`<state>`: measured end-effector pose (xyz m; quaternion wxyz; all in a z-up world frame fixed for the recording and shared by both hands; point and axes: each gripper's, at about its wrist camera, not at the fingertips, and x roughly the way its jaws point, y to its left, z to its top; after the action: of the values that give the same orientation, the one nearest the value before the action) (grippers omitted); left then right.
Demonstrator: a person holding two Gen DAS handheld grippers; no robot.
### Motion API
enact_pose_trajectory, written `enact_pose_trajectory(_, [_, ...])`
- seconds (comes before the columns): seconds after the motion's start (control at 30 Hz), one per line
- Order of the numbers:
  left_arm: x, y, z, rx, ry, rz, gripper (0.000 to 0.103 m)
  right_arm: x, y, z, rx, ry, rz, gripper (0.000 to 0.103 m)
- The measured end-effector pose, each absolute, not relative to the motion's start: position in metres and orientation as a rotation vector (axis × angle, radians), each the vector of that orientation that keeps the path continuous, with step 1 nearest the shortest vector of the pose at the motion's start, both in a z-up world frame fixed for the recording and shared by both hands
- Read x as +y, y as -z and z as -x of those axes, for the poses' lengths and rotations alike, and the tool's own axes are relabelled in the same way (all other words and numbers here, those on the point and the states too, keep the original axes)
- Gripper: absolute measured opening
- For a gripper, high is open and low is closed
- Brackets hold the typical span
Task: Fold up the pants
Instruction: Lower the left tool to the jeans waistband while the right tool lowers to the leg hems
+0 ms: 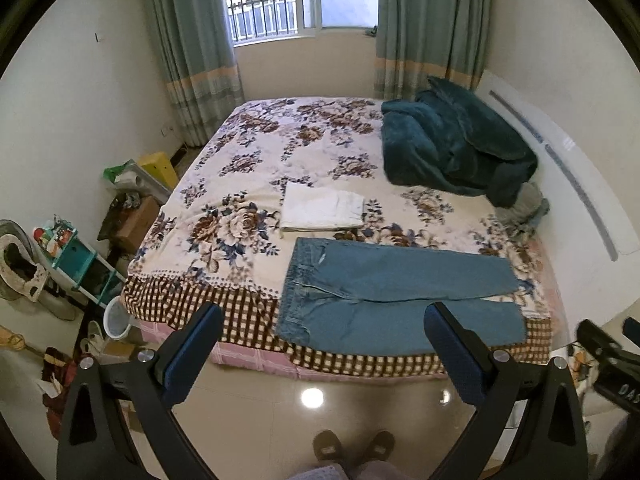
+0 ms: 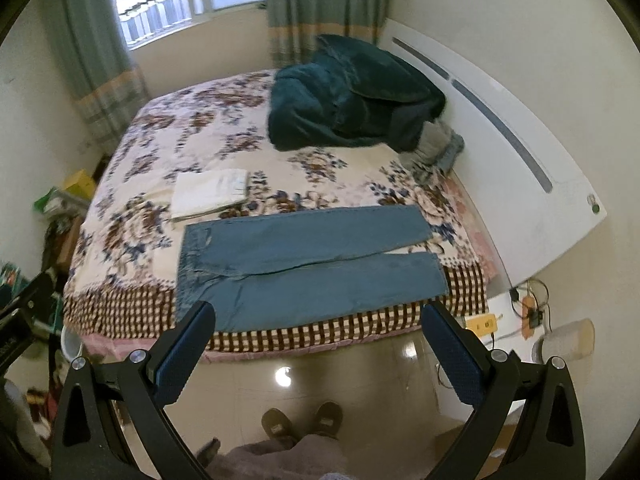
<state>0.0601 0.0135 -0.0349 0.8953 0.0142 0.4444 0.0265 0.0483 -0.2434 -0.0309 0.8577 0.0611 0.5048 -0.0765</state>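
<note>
here, left hand-held gripper (image 1: pixel 324 324) and right hand-held gripper (image 2: pixel 318 320) both spread wide and empty, raised level above the floor, facing jeans (image 2: pixel 304 264) flat on the bed (image 1: pixel 248 184)

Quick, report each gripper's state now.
Left gripper: open, holding nothing, short of the jeans.
Right gripper: open, holding nothing.

bed (image 1: pixel 248 168) floral cover | I see jeans (image 1: pixel 400 280) flat at near edge | folded white cloth (image 1: pixel 320 212) just behind | teal blanket (image 1: pixel 452 148) heaped by headboard
</note>
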Motion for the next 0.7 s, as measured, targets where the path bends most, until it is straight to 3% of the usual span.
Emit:
enact_pose_trajectory(0.33, [0.01, 0.114, -0.178, 1.059, -0.087, -0.098, 0.103, -0.281, 0.147, -0.189, 1.165, 0.27, -0.207, 0.103])
enact_pose_trajectory(0.7, [0.003, 0.247, -0.366, 1.32, -0.337, 0.046, 0.103, -0.393, 0.371, -0.433, 1.422, 0.297, -0.357, 0.103])
